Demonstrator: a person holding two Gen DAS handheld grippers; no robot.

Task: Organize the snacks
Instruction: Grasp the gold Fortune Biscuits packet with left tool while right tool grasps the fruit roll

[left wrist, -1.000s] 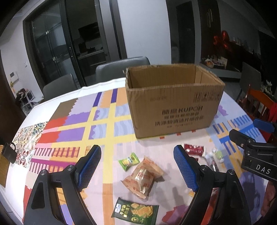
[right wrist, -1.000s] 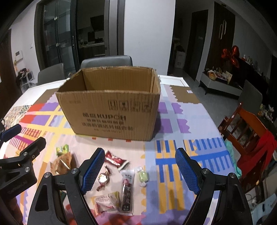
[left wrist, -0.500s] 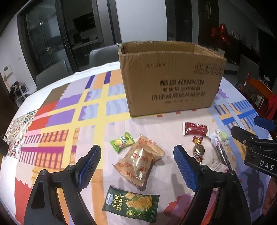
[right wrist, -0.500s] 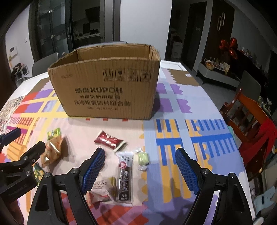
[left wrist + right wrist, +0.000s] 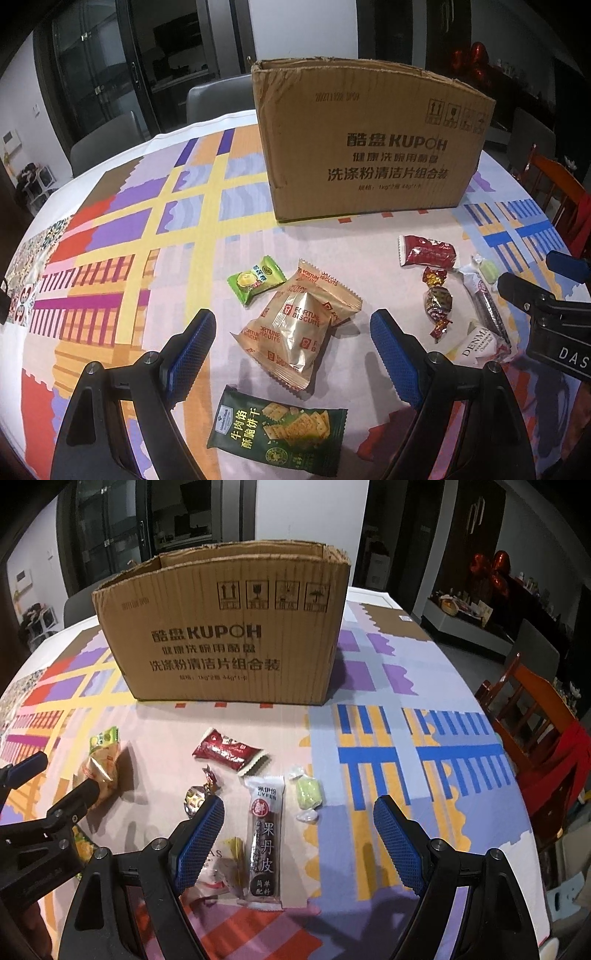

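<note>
Standing open-topped at the back of the patterned surface [image 5: 122, 229], the cardboard box [image 5: 369, 147] shows no snacks in the part of its inside that is visible. Every snack in view lies loose in front of it, so the sorting looks barely begun. The gold biscuit packs [image 5: 295, 325] and green cracker packet [image 5: 280, 432] lie below the left gripper [image 5: 291, 347], the long dark fruit strip [image 5: 266, 834] below the right gripper [image 5: 299, 834]. Both sets of fingers are spread wide, holding and touching nothing.
</note>
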